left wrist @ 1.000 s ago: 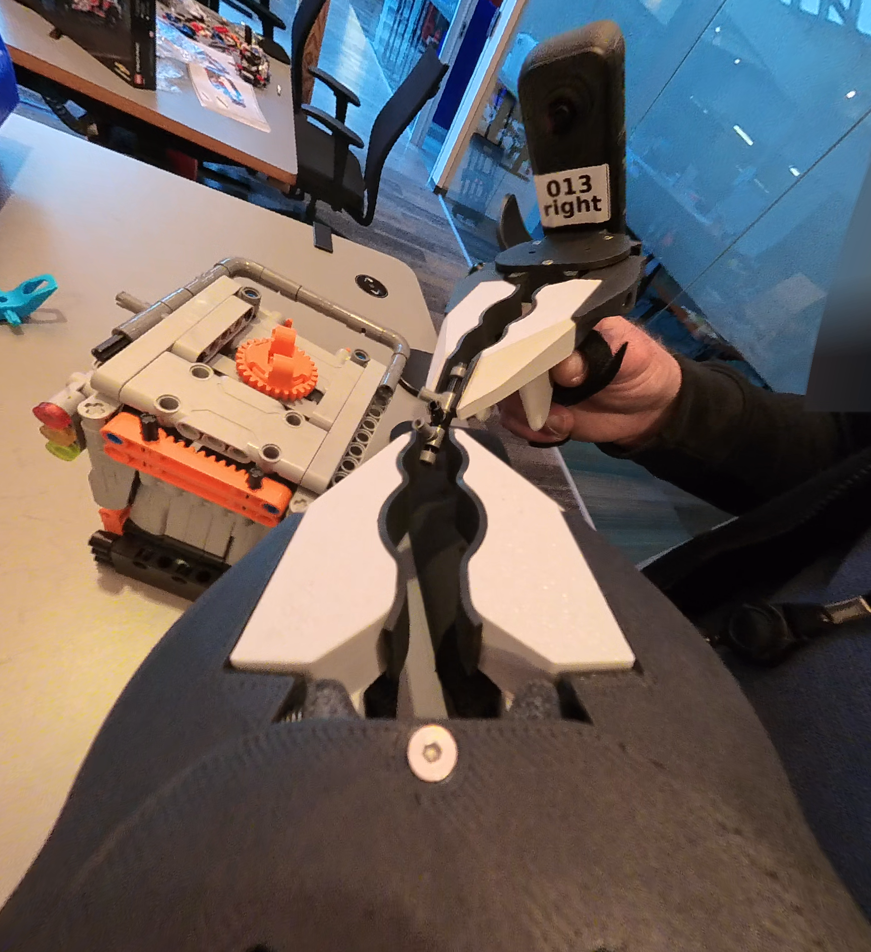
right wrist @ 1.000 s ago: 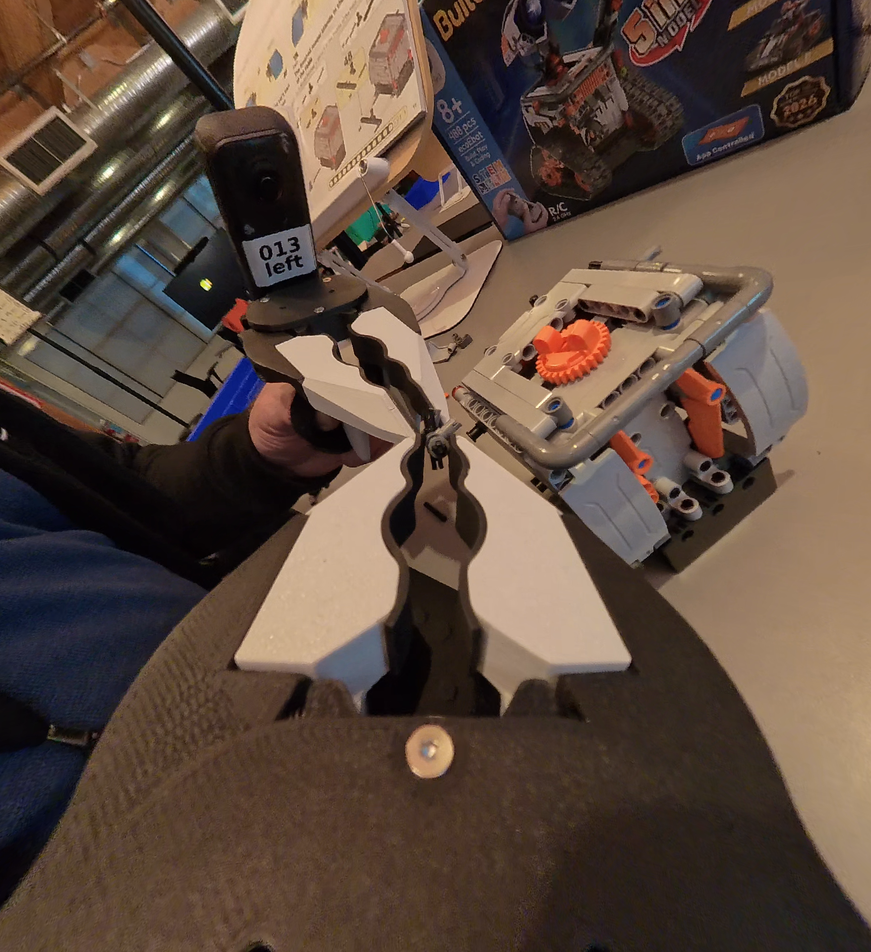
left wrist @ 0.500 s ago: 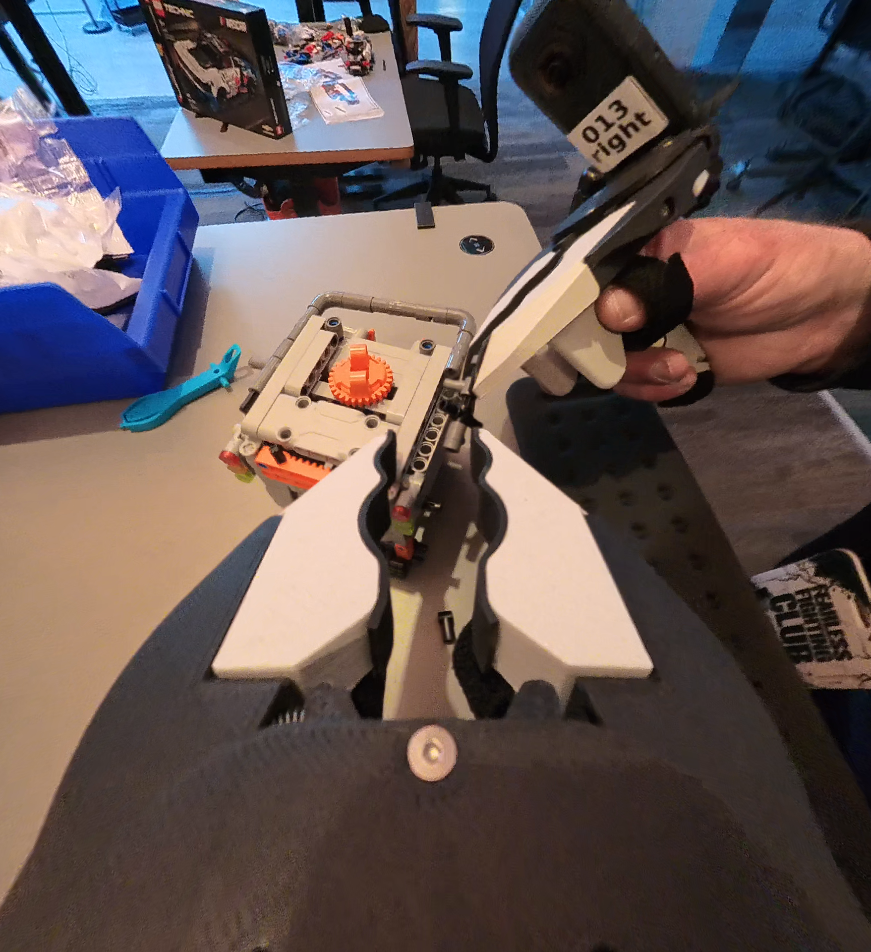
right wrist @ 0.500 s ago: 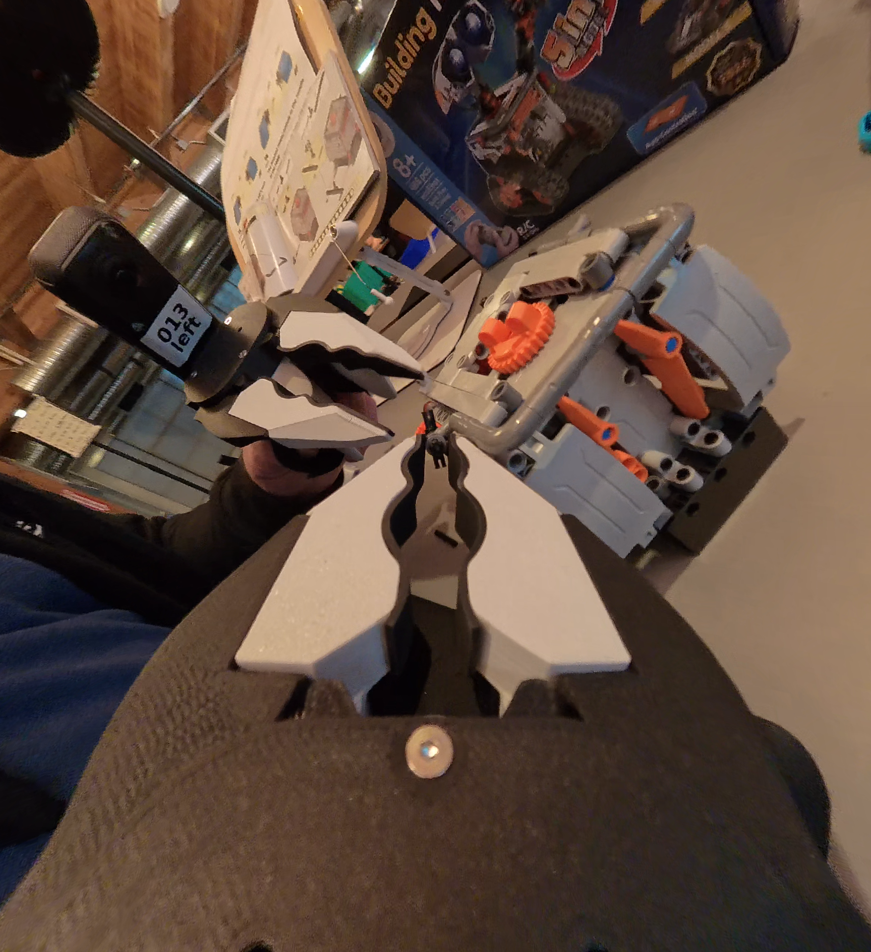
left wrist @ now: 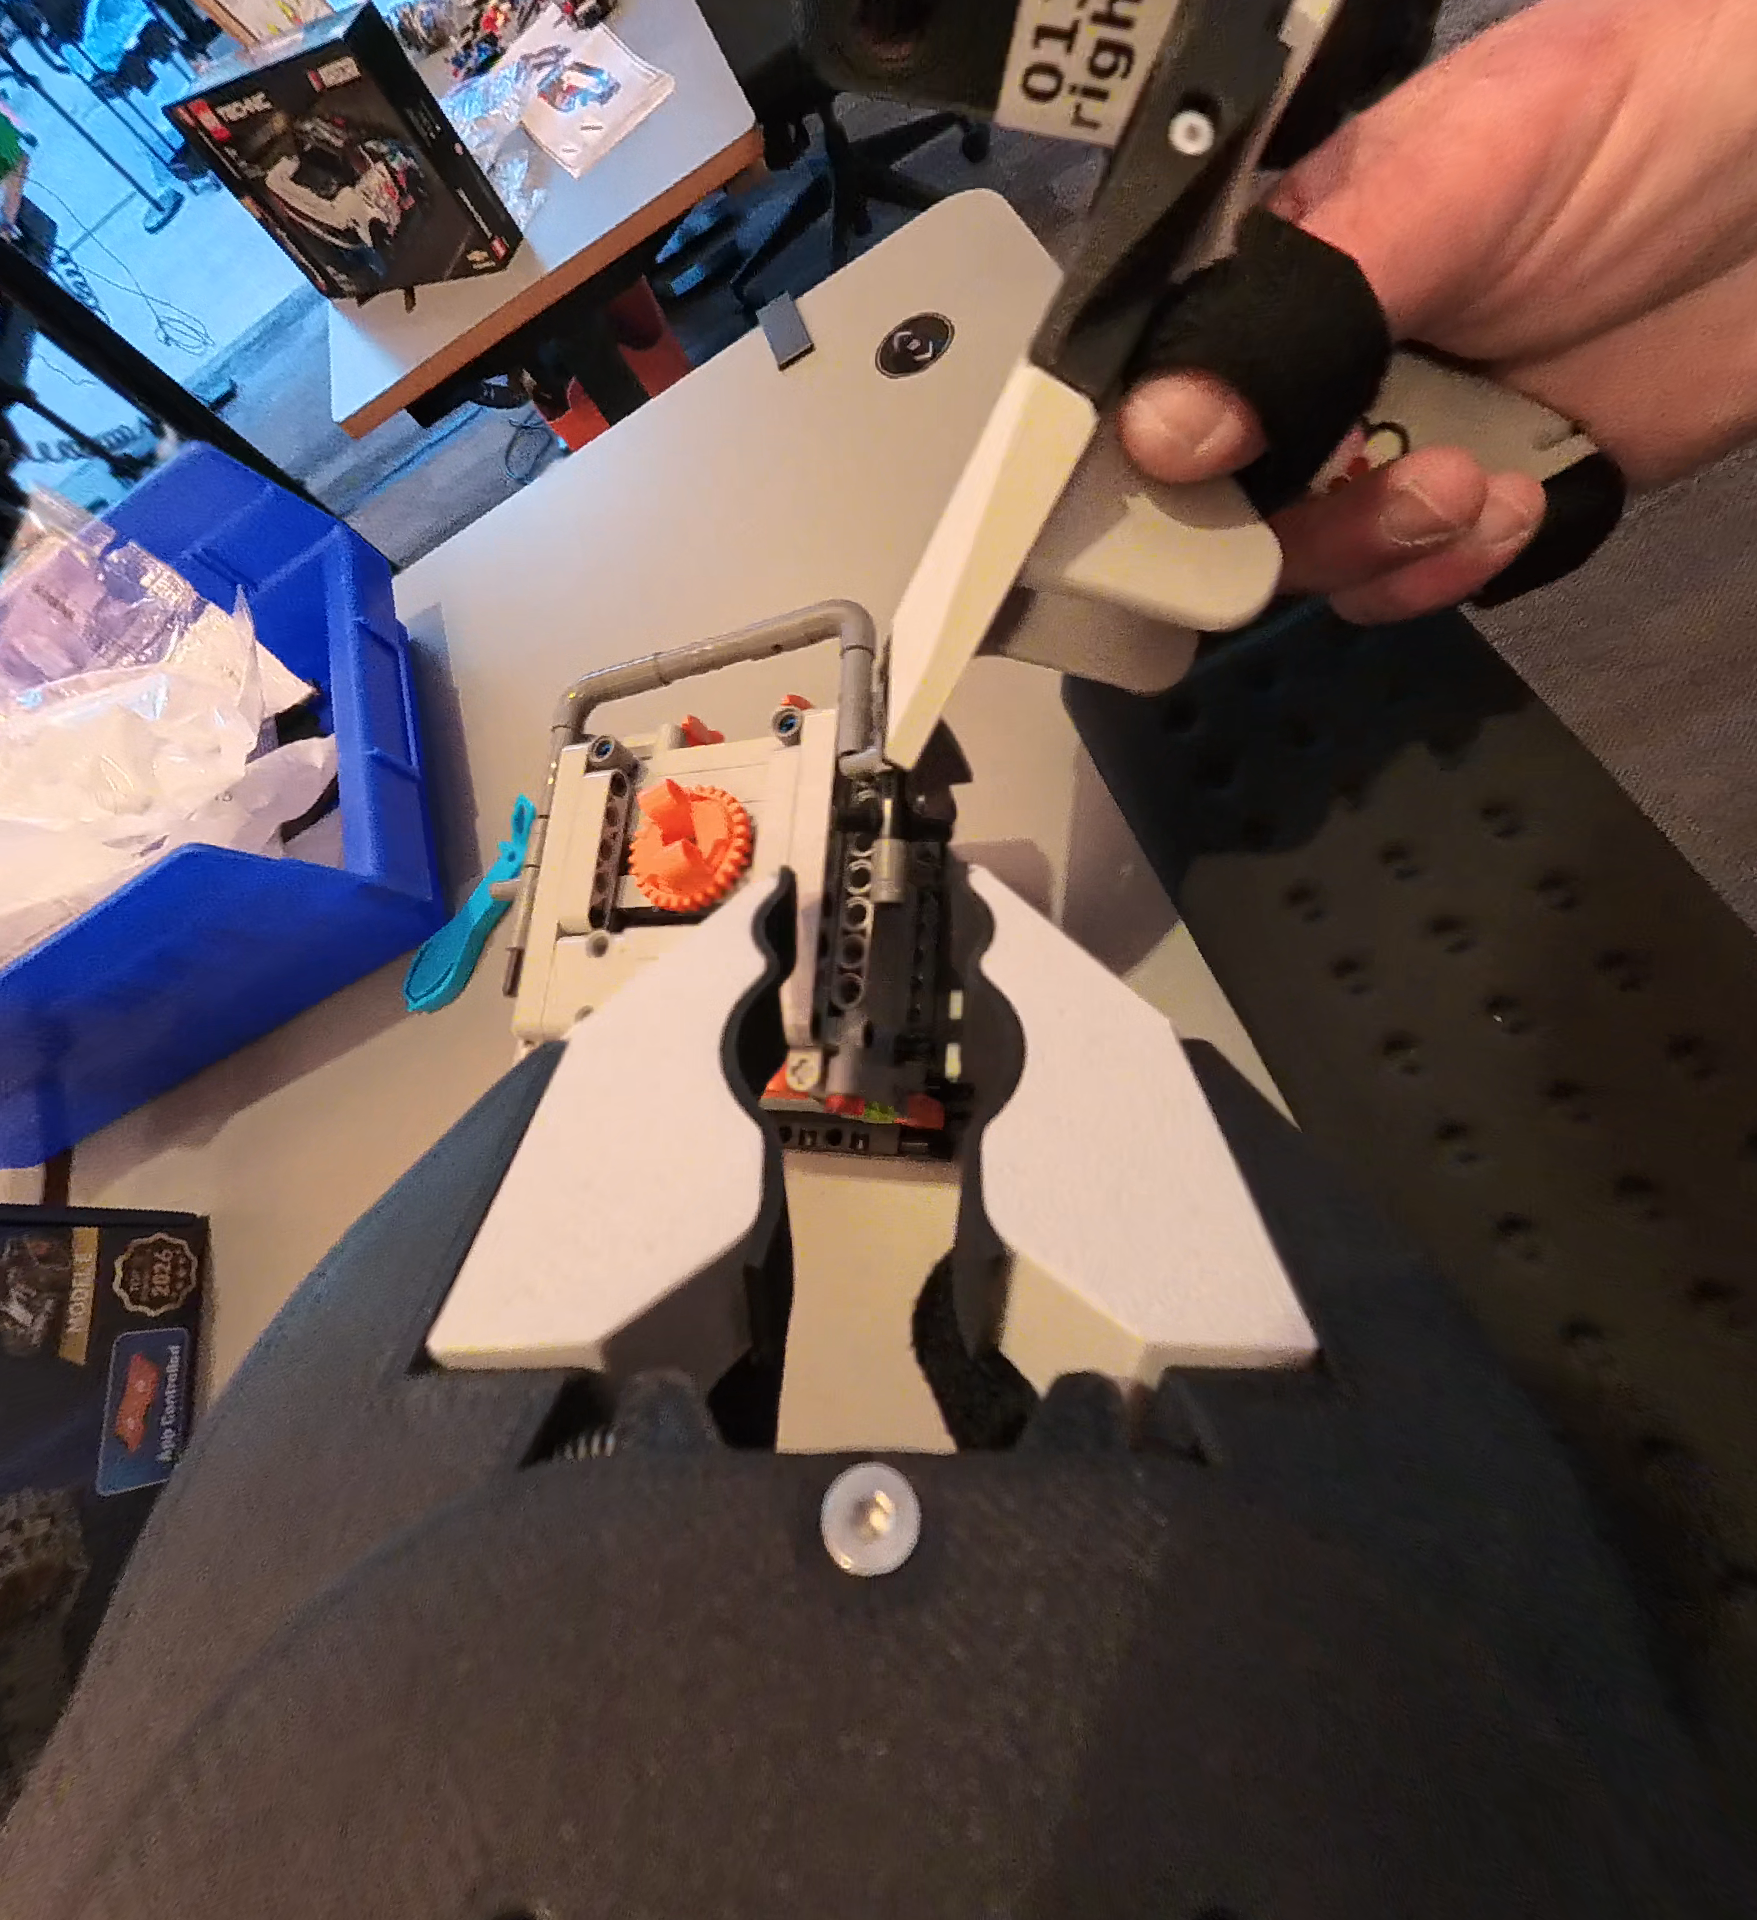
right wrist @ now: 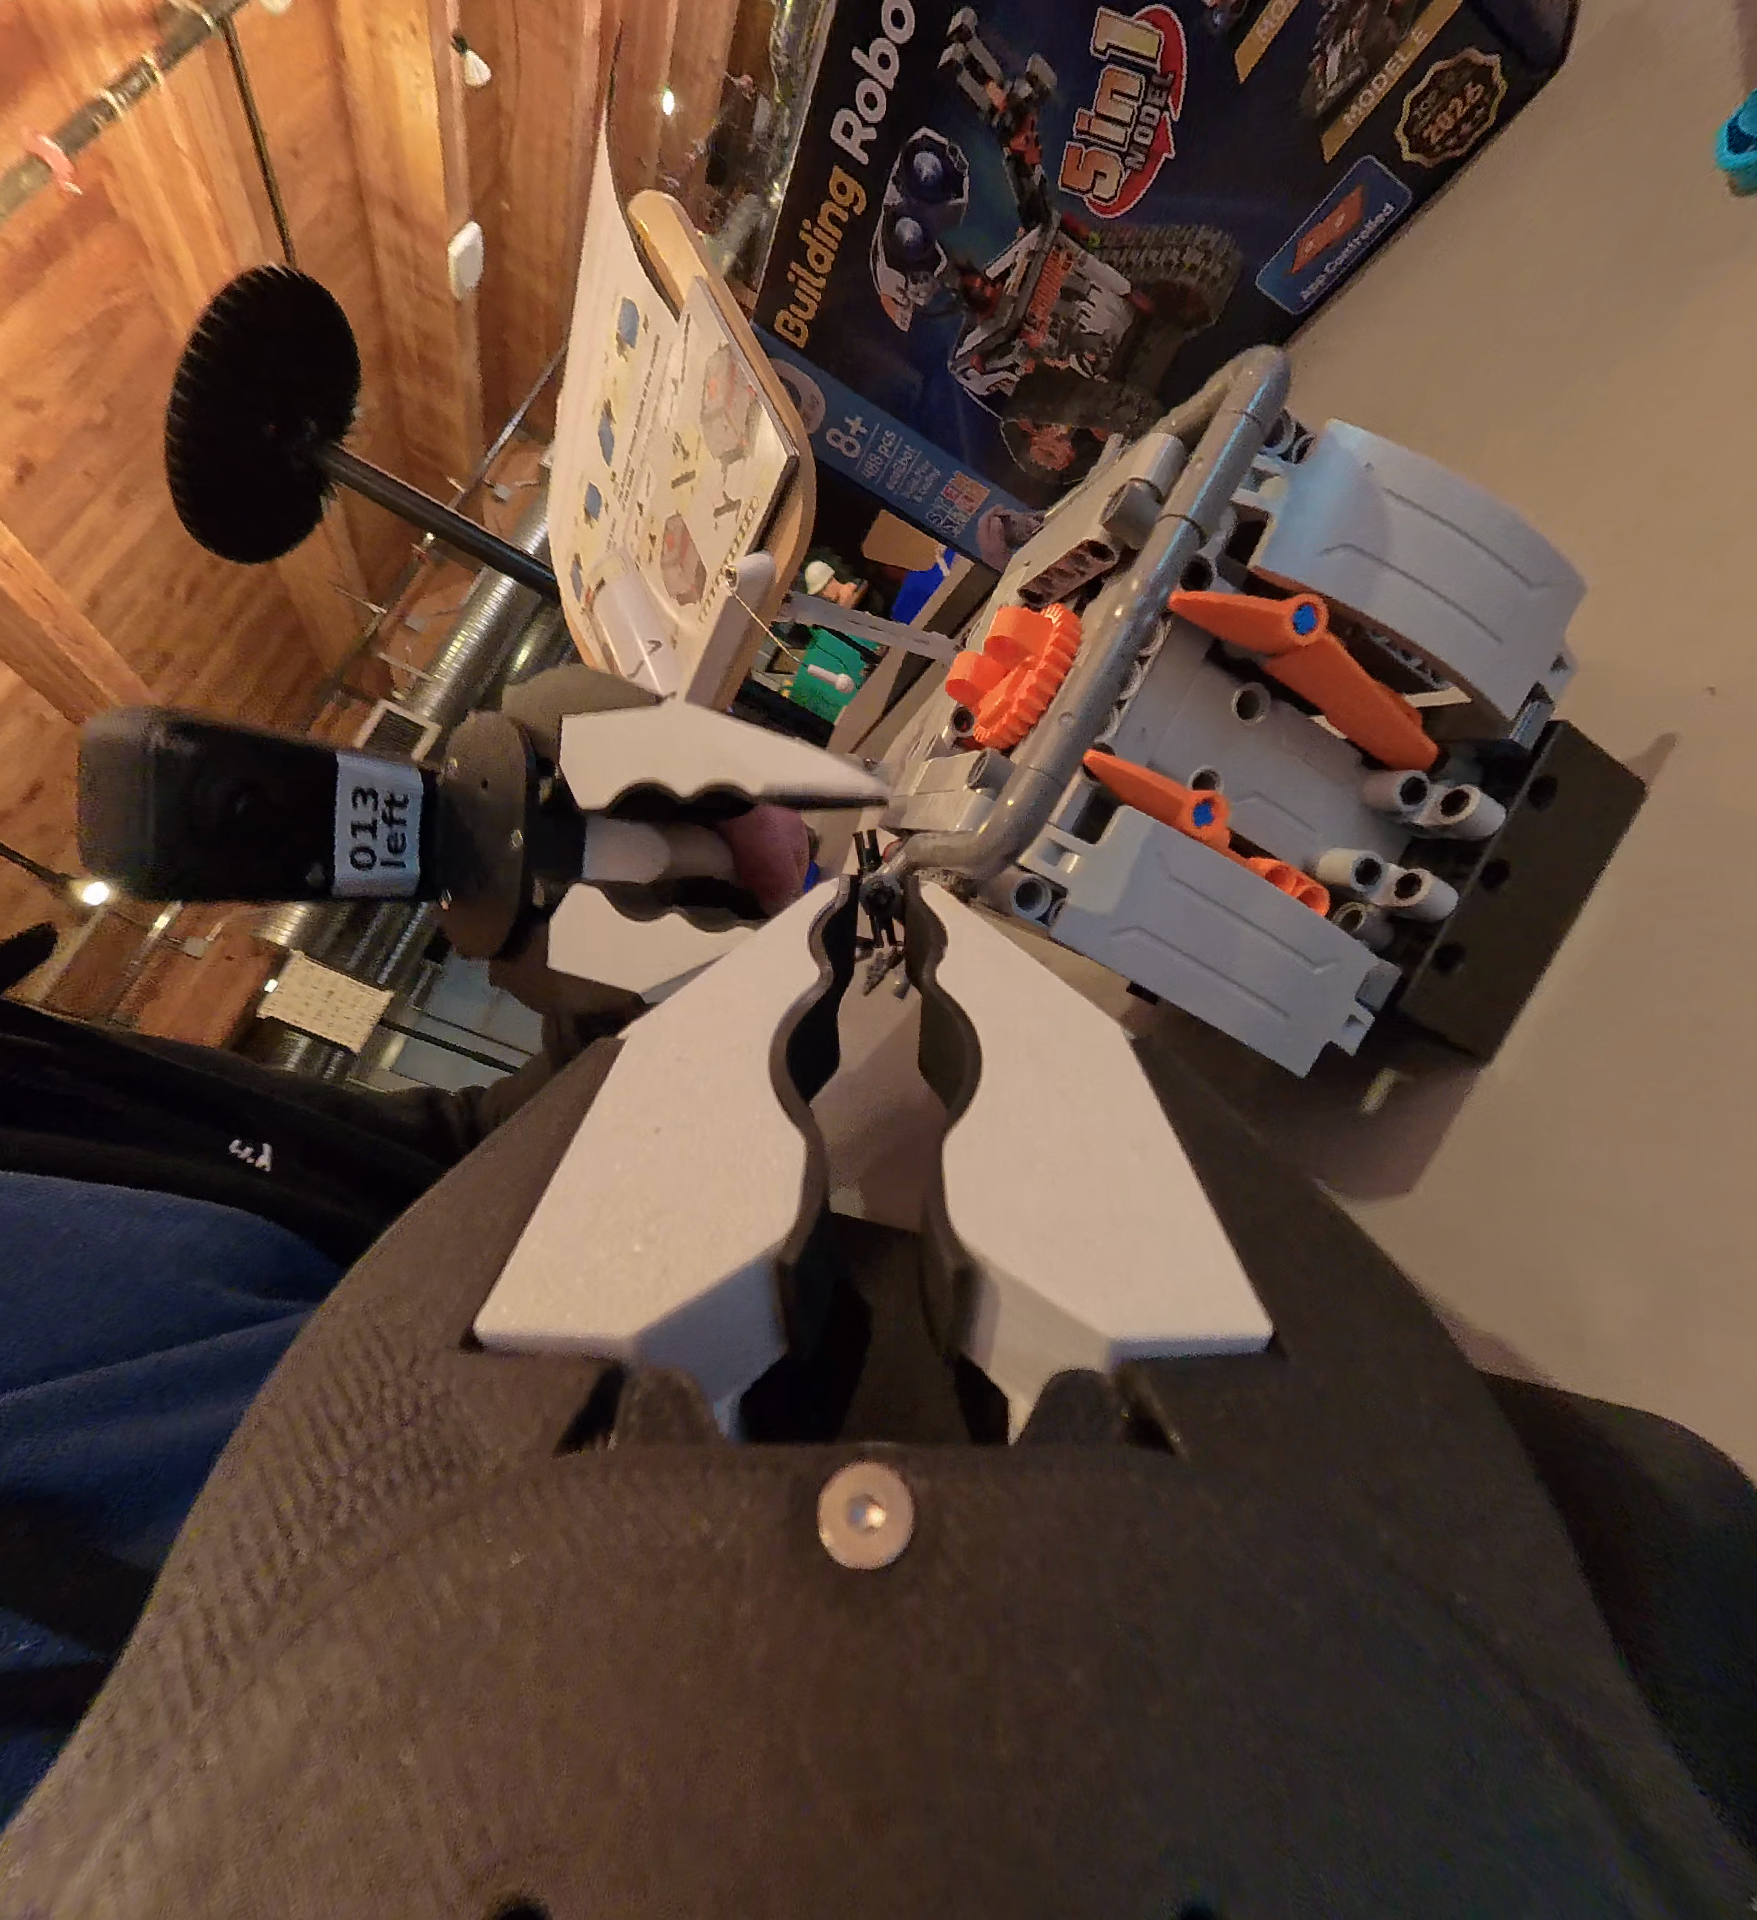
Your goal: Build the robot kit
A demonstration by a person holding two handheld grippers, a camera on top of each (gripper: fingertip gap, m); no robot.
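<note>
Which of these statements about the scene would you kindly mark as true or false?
1. An orange gear sits on top of the brick-built model. True.
2. The left gripper has its jaws shut tight. False: they stand apart, with the model's edge between them.
3. The right gripper pinches a small black part. True.
4. The blue bin is empty. False: it holds clear plastic bags.
5. The teal brick separator lies in the bin. False: it lies on the table beside the model.
</note>
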